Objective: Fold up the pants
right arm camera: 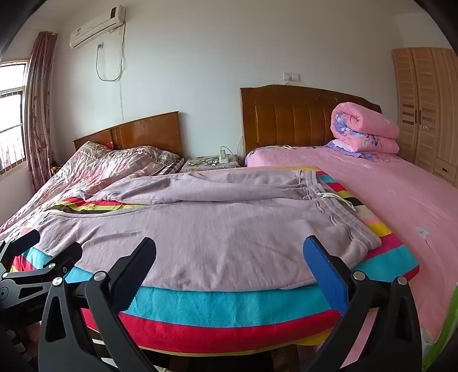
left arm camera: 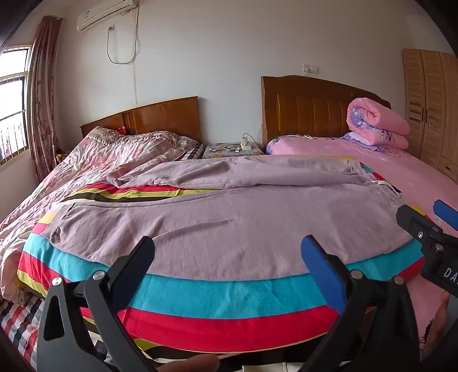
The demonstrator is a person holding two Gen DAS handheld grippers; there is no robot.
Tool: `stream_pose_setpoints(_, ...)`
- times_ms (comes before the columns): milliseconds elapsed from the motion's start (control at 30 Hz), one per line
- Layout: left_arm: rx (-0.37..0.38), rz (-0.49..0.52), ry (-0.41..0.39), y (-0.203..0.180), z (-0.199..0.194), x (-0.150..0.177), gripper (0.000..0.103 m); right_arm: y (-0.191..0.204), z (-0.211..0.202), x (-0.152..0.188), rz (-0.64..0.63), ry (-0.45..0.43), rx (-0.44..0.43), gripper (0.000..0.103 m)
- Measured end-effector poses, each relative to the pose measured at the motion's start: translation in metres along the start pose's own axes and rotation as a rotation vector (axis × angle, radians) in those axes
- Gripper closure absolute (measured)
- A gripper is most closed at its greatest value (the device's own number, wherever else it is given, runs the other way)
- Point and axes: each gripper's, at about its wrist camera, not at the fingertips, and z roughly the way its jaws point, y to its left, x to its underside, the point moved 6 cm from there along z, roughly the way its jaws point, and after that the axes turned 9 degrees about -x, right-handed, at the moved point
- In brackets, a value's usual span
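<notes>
Far left: a window [left arm camera: 13,100] with bars, a patterned curtain [left arm camera: 43,94] hanging beside it, an air conditioner [left arm camera: 107,14] high on the wall. Below that, a bed with a rumpled floral quilt [left arm camera: 108,151] against a wooden headboard [left arm camera: 160,117].

Moving in: a striped blanket [left arm camera: 217,297] in cyan, red, yellow and brown spread over a raised surface, and right on top of it, the pants [left arm camera: 229,217]. Lilac, soft fabric, laid flat and wide across the stripes. Legs running off to the left, the far one wrinkled and bunched; waistband [right arm camera: 329,200] at the right, white drawstring [right arm camera: 339,200] trailing out over the blanket.

Down front in the left wrist view: the left gripper [left arm camera: 229,257], jaws spread wide, nothing between them, hovering just short of the near edge of the pants. Same gripper showing at the left border of the right wrist view. Beside it, the right gripper [right arm camera: 230,259], likewise gaping, empty, poised over the near hem close to the waist end, not touching cloth as far as can be told.

Behind the blanket: a small nightstand [right arm camera: 210,164] with glasses and a charger on it, wedged between the beds.

Further right: a taller headboard [right arm camera: 286,117], a pink bedsheet [right arm camera: 400,200], a rolled pink quilt [right arm camera: 363,130] sitting on top. Far right: a pale wooden wardrobe [right arm camera: 429,108].
</notes>
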Motion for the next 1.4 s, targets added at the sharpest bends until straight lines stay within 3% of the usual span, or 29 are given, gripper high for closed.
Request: stream_pose_setpoints(1400,0.011,-0.019,0.014,-0.0054,0.0023,0.0098,0.001,0.0033,0.0049,0.0066,0.003,0.01,-0.011,0.004)
